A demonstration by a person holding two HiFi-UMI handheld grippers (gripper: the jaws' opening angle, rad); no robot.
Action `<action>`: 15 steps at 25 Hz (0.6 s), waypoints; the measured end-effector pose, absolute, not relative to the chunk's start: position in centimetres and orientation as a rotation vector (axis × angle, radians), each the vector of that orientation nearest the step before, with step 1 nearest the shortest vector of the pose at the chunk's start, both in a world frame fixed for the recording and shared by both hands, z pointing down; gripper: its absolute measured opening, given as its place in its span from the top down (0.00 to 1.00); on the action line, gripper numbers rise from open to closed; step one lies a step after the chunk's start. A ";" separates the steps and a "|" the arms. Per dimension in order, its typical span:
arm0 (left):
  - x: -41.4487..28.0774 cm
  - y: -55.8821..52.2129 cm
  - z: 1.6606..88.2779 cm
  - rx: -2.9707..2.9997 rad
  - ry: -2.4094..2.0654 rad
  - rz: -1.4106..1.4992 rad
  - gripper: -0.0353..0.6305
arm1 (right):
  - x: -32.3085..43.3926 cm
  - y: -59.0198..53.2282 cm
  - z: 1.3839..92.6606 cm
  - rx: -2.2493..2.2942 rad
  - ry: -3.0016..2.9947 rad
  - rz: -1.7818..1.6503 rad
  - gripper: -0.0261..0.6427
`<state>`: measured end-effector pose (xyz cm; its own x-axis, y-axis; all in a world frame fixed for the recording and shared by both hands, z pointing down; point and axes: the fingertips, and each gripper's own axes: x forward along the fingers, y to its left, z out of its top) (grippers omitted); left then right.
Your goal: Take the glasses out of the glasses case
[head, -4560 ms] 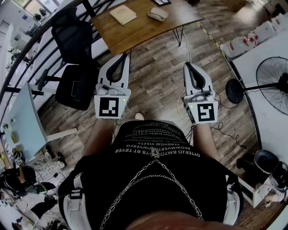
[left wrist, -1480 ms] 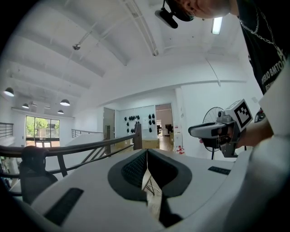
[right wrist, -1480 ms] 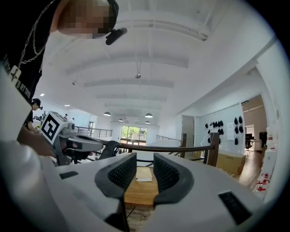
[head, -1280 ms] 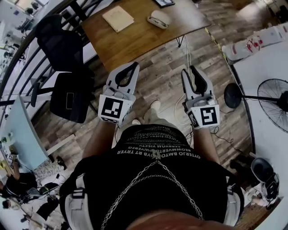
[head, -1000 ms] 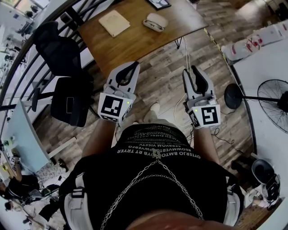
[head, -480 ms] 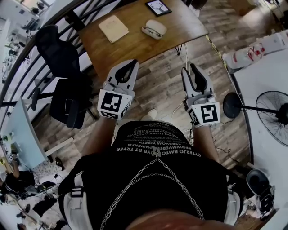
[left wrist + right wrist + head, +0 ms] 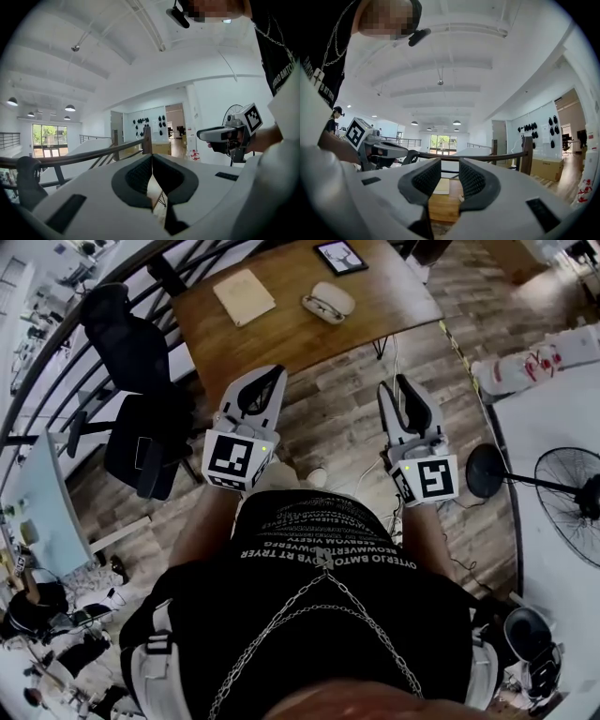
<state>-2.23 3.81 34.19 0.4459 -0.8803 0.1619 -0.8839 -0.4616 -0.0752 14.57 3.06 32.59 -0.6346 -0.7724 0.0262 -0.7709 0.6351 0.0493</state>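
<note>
A white oval glasses case (image 7: pixel 328 301) lies on the brown wooden table (image 7: pixel 281 329) at the top of the head view, lid down; no glasses show. Both grippers hang over the wood floor, short of the table's near edge. My left gripper (image 7: pixel 272 371) is shut, its jaw tips touching with nothing between them (image 7: pixel 151 161). My right gripper (image 7: pixel 398 385) stands open by a narrow gap (image 7: pixel 450 180), and through that gap I see the table (image 7: pixel 445 208) and a sliver of the case (image 7: pixel 461 197).
A beige notebook (image 7: pixel 244 296) and a small framed picture (image 7: pixel 339 256) share the table. A black office chair (image 7: pixel 141 352) stands to the left by a curved railing. On the right are a floor fan (image 7: pixel 572 493) and a white table (image 7: pixel 553 409).
The person has stepped toward the table: it has slid lower and fuller into the head view, and the framed picture has come in. Both grippers keep their pose.
</note>
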 end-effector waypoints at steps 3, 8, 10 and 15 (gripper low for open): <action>-2.5 4.1 34.2 2.653 -1.627 0.285 0.90 | 14.5 3.3 33.1 1.320 -2.796 -0.034 0.80; -2.8 4.3 34.6 2.650 -1.616 0.292 0.90 | 14.4 3.6 33.5 1.325 -2.788 -0.027 0.80; -2.5 4.2 34.5 2.663 -1.601 0.284 0.90 | 14.6 3.6 33.3 1.341 -2.782 -0.032 0.80; -2.2 3.5 33.7 2.695 -1.590 0.256 0.90 | 14.7 3.6 33.0 1.351 -2.769 -0.048 0.80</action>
